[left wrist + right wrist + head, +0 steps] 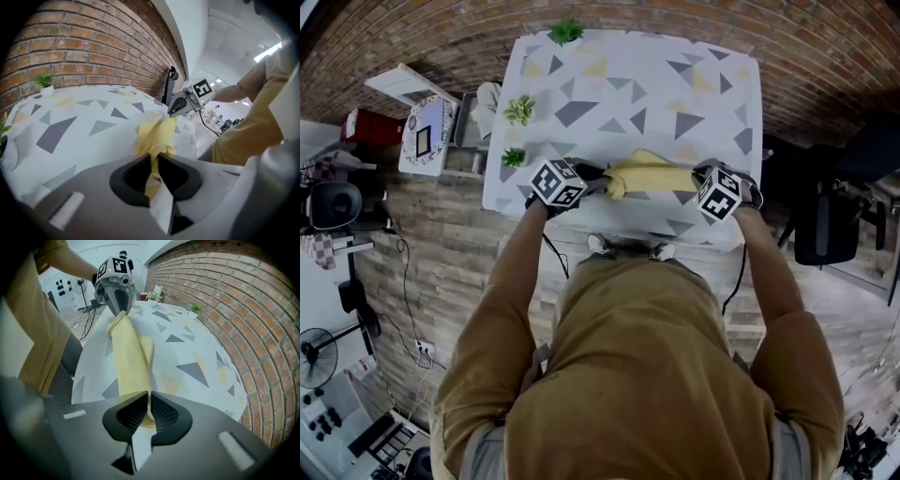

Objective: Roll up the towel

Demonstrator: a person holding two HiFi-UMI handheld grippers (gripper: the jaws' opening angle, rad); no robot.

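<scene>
Person: an ochre long-sleeved shirt [647,375] fills the lower half of the head view. Both arms reach forward to the near edge of the tabletop, and two pale shoe toes [598,244] show just below that edge.
Left gripper: the grey two-jaw left gripper [154,161] carries a black-and-white marker cube and points slantwise down. Its jaws are closed on the left end of the towel, with yellow cloth bunched between the dark pads.
Right gripper: the matching grey right gripper [149,404] points steeply down. Its jaws are pressed together on a thin fold at the towel's right end.
Towel: the yellow cloth towel [652,176] is gathered into a long narrow band. It runs from one gripper to the other along the near edge of the tabletop. A looser flap sticks out on the band's far side. In the right gripper view the middle of the band lies on the surface, and it rises toward the left gripper's jaws.
Tabletop: the white rectangular tabletop [628,84] is printed with grey and pale yellow triangles.
Plants: there are three small green plants in white pots. A far plant [565,31] stands at the far edge, and a middle plant [520,110] and a near plant [514,157] stand along the left edge. All three are well apart from the towel.
Wall: a red brick wall [70,47] stands behind the far side of the tabletop.
Surroundings: a wood-plank floor [441,225] lies to the left and a black chair [825,225] stands to the right. A black standing fan [319,352] is at the far left.
</scene>
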